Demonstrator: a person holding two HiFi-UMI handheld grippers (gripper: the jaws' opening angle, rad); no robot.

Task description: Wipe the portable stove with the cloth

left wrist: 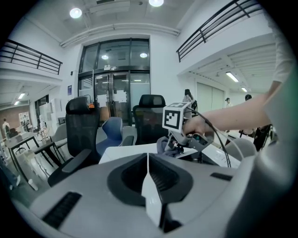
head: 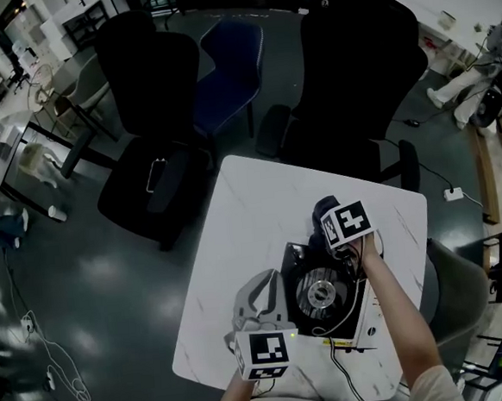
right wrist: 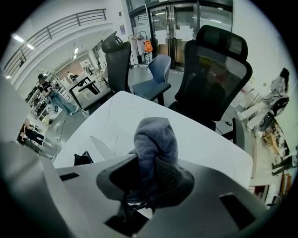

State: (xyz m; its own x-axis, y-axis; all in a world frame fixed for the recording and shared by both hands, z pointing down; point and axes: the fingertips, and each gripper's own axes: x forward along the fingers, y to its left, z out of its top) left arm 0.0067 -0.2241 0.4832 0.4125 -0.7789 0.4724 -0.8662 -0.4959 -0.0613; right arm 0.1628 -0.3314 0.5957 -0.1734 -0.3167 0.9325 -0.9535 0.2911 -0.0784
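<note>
The portable stove (head: 321,294) is black with a round burner and lies on the white table (head: 252,212), near its front edge. My right gripper (head: 329,222) is shut on a dark grey cloth (head: 322,208) just past the stove's far edge. In the right gripper view the cloth (right wrist: 156,139) bulges up from between the jaws of that gripper (right wrist: 144,173), above the tabletop, and a stove corner (right wrist: 83,159) shows at the left. My left gripper (head: 261,300) hovers beside the stove's left side. Its jaws (left wrist: 148,160) meet with nothing between them.
Two black office chairs (head: 154,116) (head: 358,74) and a blue chair (head: 227,63) stand beyond the table's far side. A thin cable (head: 337,353) trails off the stove toward the front edge. A white plug (head: 452,194) lies on the floor at the right.
</note>
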